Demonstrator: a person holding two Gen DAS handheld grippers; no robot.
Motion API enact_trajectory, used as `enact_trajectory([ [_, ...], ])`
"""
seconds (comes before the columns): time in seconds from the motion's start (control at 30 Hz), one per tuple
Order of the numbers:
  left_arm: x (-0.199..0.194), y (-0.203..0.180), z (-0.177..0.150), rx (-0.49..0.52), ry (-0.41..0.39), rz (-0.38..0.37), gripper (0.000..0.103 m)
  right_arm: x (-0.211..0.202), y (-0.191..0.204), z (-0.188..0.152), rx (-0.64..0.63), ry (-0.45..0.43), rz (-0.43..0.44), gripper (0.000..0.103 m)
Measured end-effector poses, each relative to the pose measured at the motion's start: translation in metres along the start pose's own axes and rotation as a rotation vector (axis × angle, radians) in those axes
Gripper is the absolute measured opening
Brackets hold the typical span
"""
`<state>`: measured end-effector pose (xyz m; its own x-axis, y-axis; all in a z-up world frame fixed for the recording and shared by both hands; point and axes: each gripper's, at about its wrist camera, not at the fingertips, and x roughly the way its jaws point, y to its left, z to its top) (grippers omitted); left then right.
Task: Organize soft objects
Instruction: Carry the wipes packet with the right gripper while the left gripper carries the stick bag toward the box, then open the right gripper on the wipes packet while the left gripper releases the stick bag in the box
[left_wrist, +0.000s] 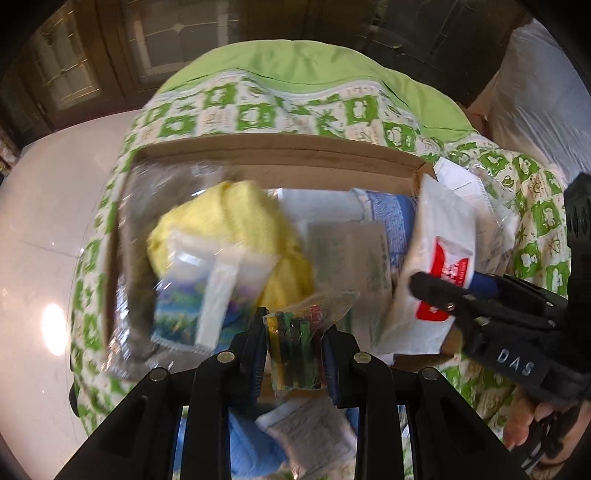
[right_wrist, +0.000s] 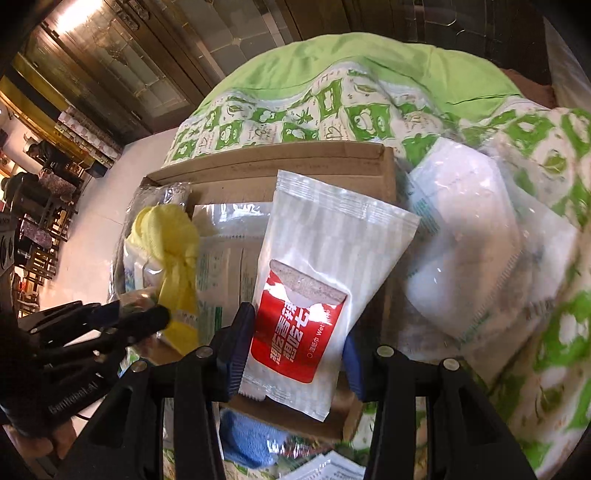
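Observation:
My left gripper (left_wrist: 295, 354) is shut on a small clear bag of coloured sticks (left_wrist: 295, 347), held over the near edge of an open cardboard box (left_wrist: 280, 147). Inside the box lie a yellow cloth (left_wrist: 229, 218), a picture-printed packet (left_wrist: 192, 295) and flat clear packets. My right gripper (right_wrist: 295, 347) is shut on a white wet-wipes pack with a red label (right_wrist: 306, 295), standing it over the box's (right_wrist: 295, 155) right end. The same pack (left_wrist: 436, 240) and the right gripper (left_wrist: 443, 295) show at the right of the left wrist view. The left gripper (right_wrist: 147, 317) appears beside the yellow cloth (right_wrist: 170, 240).
The box rests on a green-and-white patterned quilt (left_wrist: 258, 110). A large clear packet of white pads (right_wrist: 465, 240) lies on the quilt right of the box. A blue cloth (right_wrist: 251, 435) and a white printed packet (left_wrist: 310, 432) lie near me. White floor (left_wrist: 44, 221) spreads left.

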<state>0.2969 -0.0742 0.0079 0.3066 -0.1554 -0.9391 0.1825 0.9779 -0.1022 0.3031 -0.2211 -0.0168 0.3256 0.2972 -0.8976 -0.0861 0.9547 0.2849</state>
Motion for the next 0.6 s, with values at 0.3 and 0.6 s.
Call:
enact_trajectory([
  [0.3,0.043,0.002,0.012,-0.004,0.06,0.032,0.028,0.016,0.001,0.018,-0.03,0.022,-0.026,0.044],
  [0.6,0.035,0.007,0.009,-0.016,0.045,-0.005,0.063,0.008,0.007,0.011,-0.059,-0.035,-0.046,0.064],
])
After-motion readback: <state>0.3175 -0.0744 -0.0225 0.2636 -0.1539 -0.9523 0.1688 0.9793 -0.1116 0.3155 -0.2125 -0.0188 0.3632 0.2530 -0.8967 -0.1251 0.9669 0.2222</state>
